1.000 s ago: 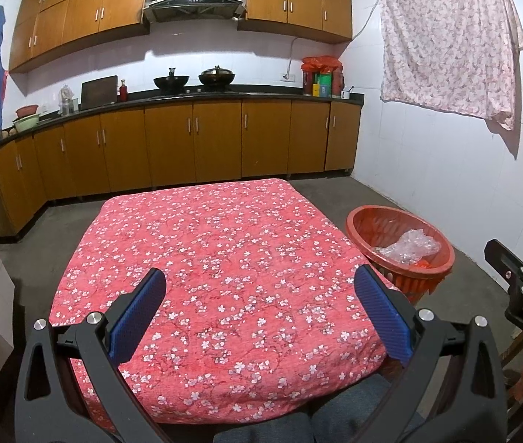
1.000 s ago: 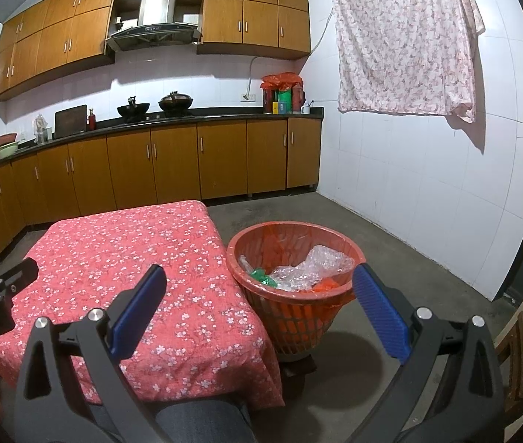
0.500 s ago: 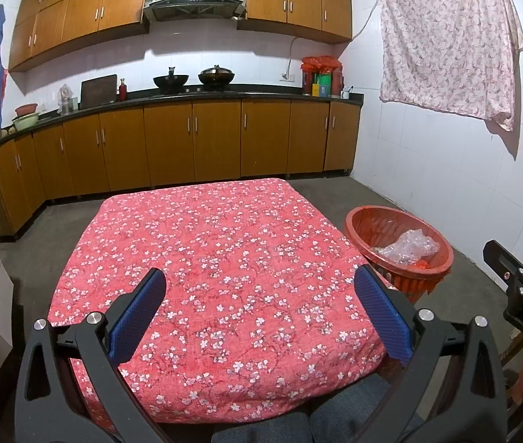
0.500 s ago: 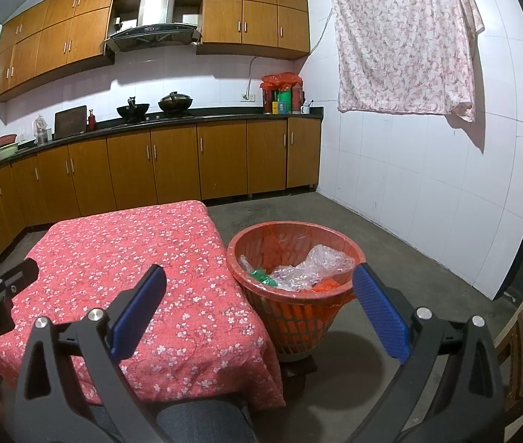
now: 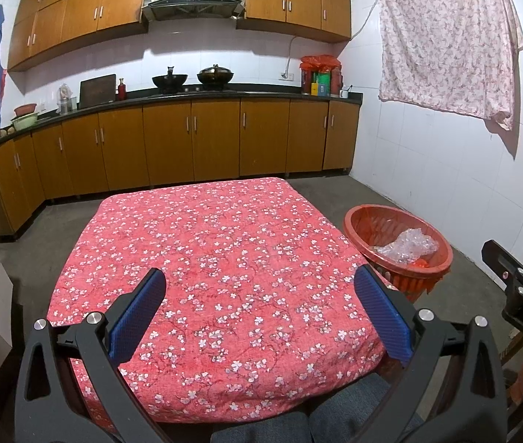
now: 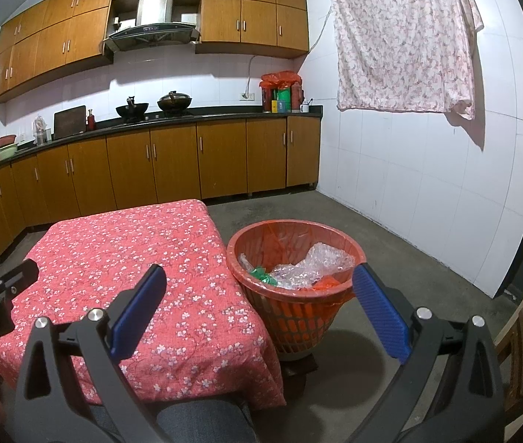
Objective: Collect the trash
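Up close, the left gripper (image 5: 259, 312) hangs above the near edge of the table (image 5: 202, 258), its blue-padded jaws spread wide with nothing between them. The right gripper (image 6: 259, 312) is likewise spread wide and holds nothing; it hovers over the table's near right corner, with the orange trash basket (image 6: 339, 238) framed between its fingers. The table is draped in a red cloth printed with small white blossoms. The basket stands on the concrete floor (image 6: 390, 258) just beside the table's right side, lined with an orange bag. Inside it lie crumpled clear plastic wrap (image 6: 309, 264), a green scrap (image 6: 261, 272) and an orange piece (image 6: 326, 282). Beyond, wooden cabinets (image 5: 187, 144) run under a dark counter carrying two woks (image 5: 193, 78), and a floral sheet (image 5: 446, 40) hangs on the white tiled wall.
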